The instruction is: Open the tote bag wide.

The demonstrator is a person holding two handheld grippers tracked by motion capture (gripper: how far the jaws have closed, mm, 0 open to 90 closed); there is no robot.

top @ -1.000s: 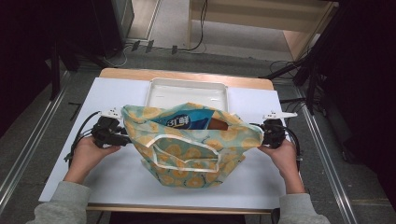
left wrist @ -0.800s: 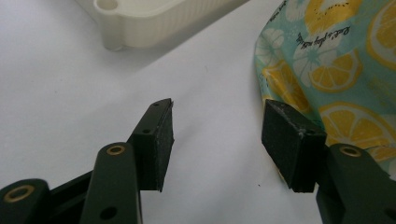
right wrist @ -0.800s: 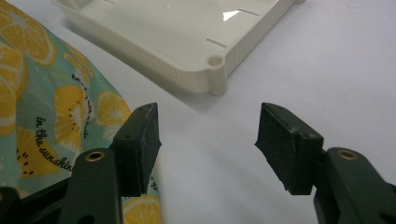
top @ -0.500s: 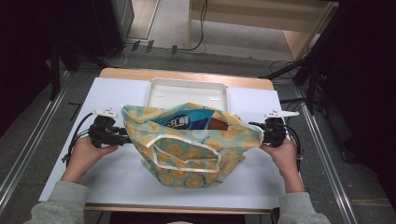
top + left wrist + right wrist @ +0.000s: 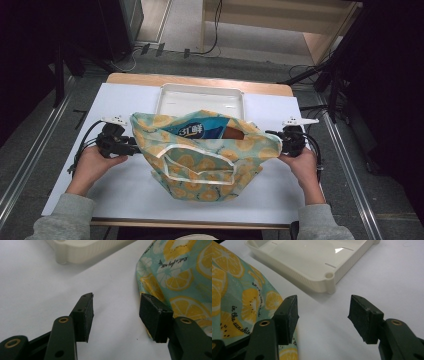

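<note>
Bag [image 5: 202, 160] at frame centre on the table [image 5: 125, 100], tray [image 5: 200, 100] just behind it, packet [image 5: 200, 131] inside the bag, left gripper [image 5: 131, 146] at its left edge, right gripper [image 5: 278, 145] at its right.

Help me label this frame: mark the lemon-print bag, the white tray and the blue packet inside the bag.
lemon-print bag [image 5: 200, 172], high view, on its front panel.
white tray [image 5: 200, 101], high view, on its bare floor.
blue packet [image 5: 197, 131], high view, on its printed face at the bag's mouth.
</note>
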